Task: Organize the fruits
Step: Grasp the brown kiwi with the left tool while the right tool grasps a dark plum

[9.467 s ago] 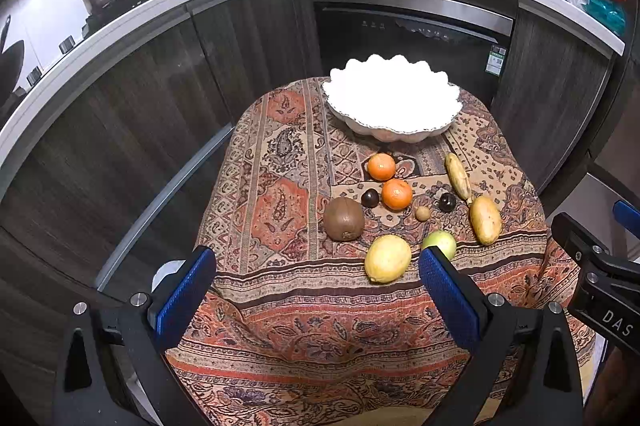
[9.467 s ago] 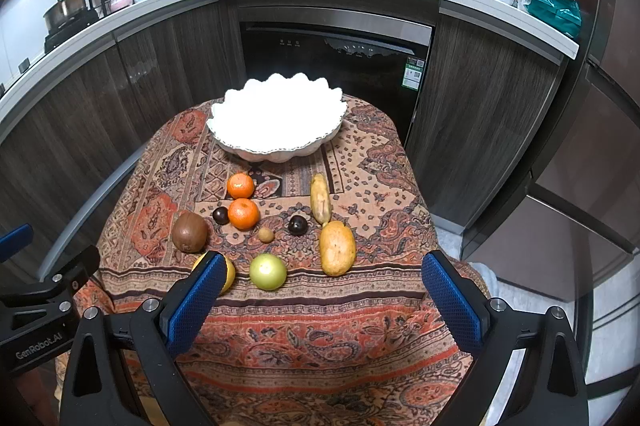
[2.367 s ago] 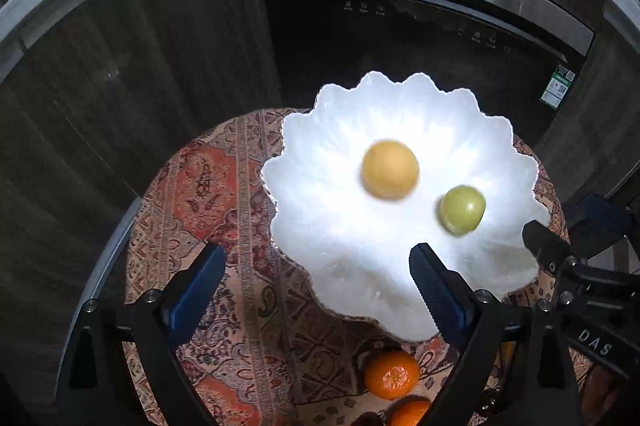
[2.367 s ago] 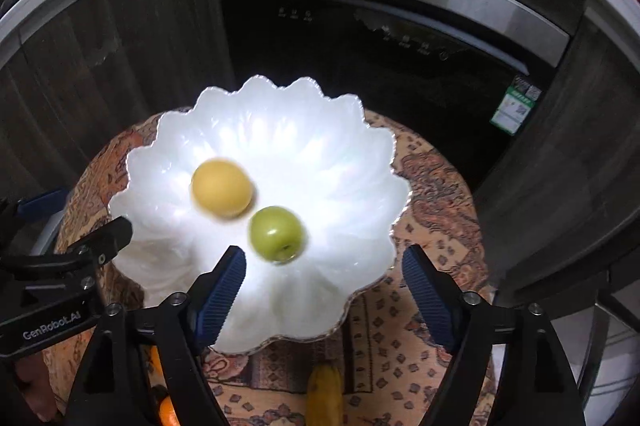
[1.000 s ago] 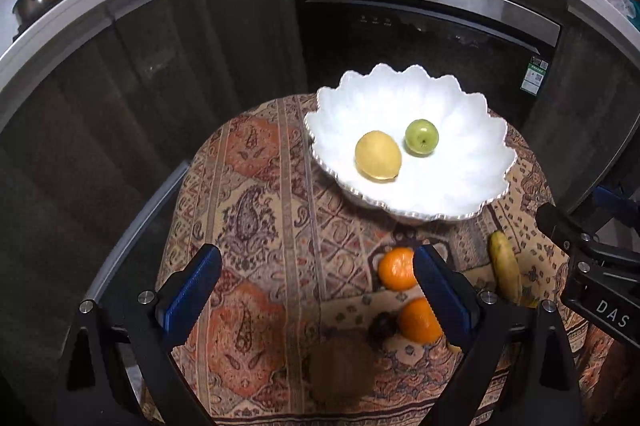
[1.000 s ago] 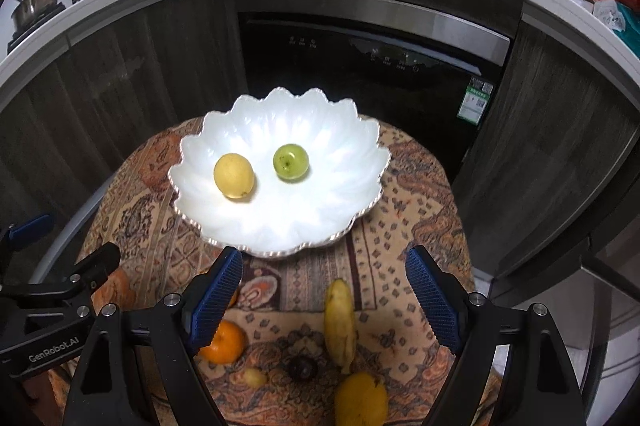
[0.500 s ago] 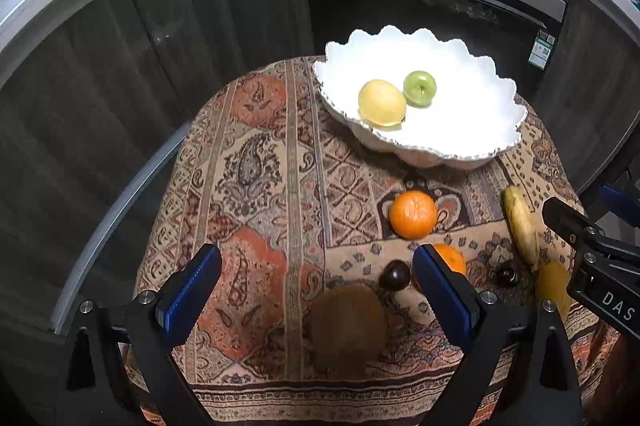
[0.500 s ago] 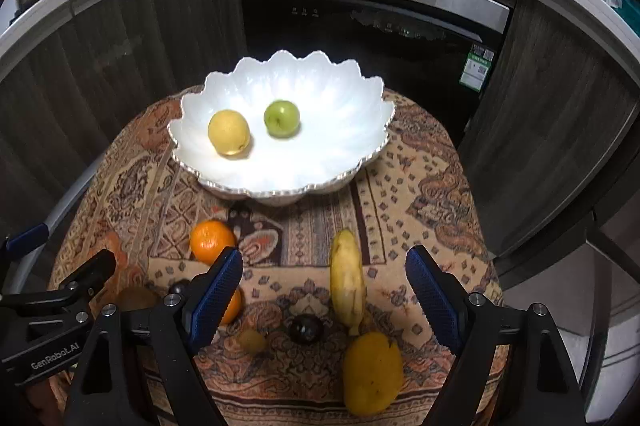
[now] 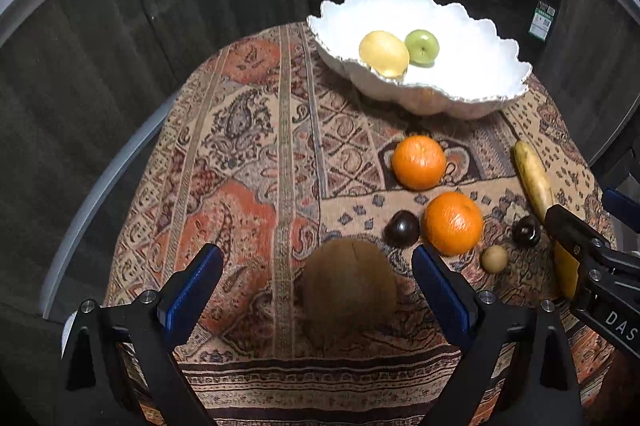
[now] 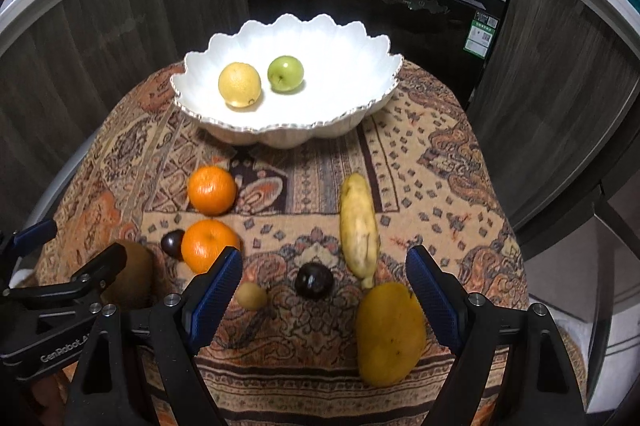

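Two views: from the left wrist, the left gripper hangs with jaws wide apart around a brown kiwi on the patterned tablecloth, not pressing it. From the right wrist, the right gripper is likewise spread and empty, a mango near its right finger, while the white scalloped bowl at the far end holds a lemon and a green apple.

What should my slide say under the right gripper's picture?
Open right gripper above a yellow-orange mango; scalloped white bowl behind.
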### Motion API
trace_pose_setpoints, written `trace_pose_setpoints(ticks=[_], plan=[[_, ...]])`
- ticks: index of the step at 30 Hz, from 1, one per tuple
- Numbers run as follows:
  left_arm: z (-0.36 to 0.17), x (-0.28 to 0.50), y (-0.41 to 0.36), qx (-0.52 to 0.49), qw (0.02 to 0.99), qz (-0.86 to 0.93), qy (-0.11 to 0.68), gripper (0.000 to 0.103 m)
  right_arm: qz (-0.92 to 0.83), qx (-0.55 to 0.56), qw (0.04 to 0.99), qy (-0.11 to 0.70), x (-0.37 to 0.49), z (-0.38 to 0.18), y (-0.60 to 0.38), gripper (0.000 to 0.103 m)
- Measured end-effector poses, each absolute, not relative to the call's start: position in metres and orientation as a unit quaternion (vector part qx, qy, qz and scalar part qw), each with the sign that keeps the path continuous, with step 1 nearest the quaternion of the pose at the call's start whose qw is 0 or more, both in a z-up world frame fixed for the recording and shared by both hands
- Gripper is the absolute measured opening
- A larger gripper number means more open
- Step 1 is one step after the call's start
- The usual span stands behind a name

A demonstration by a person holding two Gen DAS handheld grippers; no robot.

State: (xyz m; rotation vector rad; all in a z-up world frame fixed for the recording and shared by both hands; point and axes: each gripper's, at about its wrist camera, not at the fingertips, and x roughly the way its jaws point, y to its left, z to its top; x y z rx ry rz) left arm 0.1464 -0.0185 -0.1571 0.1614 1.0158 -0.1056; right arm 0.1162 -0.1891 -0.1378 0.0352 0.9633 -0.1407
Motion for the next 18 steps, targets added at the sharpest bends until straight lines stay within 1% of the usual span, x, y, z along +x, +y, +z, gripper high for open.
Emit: trace_pose_setpoints(ticks=[7, 12, 16, 18], plan=[[-0.174, 0.146, -0.019, 0.077, 0.861, -0.055, 0.500, 0.092, -0.068, 0.016, 0.879, 0.471, 0.114, -0.149, -0.187, 0.084], [-0.187, 0.146, -0.021, 0.077, 0.853, -0.062, 0.513, 0.081, -0.071, 0.012, 0.875, 0.478, 0.115, -0.156, -0.187, 0.084], [-0.192, 0.146, -0.021, 0.075, 0.850, -0.065, 0.517, 0.079, -0.073, 0.013, 0.874, 0.480, 0.115, -0.158, -0.187, 0.084], [-0.194, 0.146, -0.022, 0.076, 0.849, -0.066, 0.518, 0.073, -0.074, 0.014, 0.873, 0.481, 0.115, -0.160, -0.188, 0.084]])
